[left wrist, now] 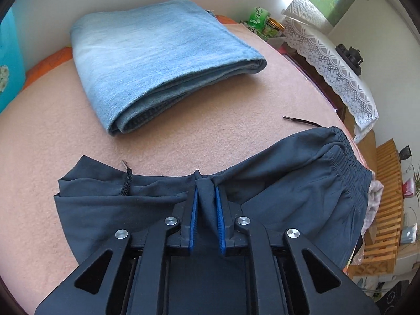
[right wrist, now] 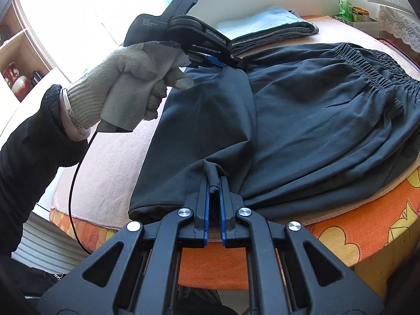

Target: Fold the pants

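The right tongs (right wrist: 214, 183), nearest the lens in the right wrist view, are pinching a raised fold of the dark pants (right wrist: 302, 120) between their blue pads, the jaws standing almost together at the near edge of the table (right wrist: 367, 236). The left tongs (left wrist: 206, 186) are likewise clamping a small ridge of the same fabric, jaws nearly closed on it, at the garment's far edge. A gloved hand (right wrist: 131, 86) is gripping the left tool's handle (a dark sleeve (right wrist: 31, 157) is showing behind it, and a black cable (right wrist: 73, 183) is hanging below).

The pants are lying spread on a pink blanket (left wrist: 52, 144) covering the table, their gathered waistband (left wrist: 349, 168) pointing toward the right in both views. A drawstring end (left wrist: 299, 120) is lying on the blanket just beyond the waistband, and a cord (left wrist: 126, 181) is resting on the fabric further left. A folded pair of light blue jeans (left wrist: 162, 60) is sitting apart from the pants, farther back on the blanket.
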Action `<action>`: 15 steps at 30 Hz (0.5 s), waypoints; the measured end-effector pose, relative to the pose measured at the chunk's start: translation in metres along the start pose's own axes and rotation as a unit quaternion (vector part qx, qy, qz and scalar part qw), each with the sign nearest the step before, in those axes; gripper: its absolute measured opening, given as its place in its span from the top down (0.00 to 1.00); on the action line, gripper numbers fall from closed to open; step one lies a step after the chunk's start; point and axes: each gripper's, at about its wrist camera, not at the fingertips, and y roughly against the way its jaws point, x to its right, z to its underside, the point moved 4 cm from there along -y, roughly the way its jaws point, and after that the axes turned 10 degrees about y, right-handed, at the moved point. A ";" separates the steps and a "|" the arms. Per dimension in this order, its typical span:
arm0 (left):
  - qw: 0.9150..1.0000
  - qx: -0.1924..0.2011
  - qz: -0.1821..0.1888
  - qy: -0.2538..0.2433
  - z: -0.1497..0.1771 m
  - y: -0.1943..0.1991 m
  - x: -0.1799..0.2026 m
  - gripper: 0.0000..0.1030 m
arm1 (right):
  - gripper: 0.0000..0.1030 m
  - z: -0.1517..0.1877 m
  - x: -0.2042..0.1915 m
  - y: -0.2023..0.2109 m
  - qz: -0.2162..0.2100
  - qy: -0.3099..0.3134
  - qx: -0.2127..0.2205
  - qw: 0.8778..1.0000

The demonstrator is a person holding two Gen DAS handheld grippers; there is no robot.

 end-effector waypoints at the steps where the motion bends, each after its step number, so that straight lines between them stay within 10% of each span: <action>1: 1.000 0.011 0.002 0.002 0.000 0.005 -0.001 0.92 | 0.93 0.000 0.000 0.002 0.001 0.000 0.003 1.000; 15: 0.994 0.087 0.070 0.000 -0.034 0.056 0.040 0.96 | 0.93 -0.012 0.026 0.054 0.041 -0.013 0.054 0.998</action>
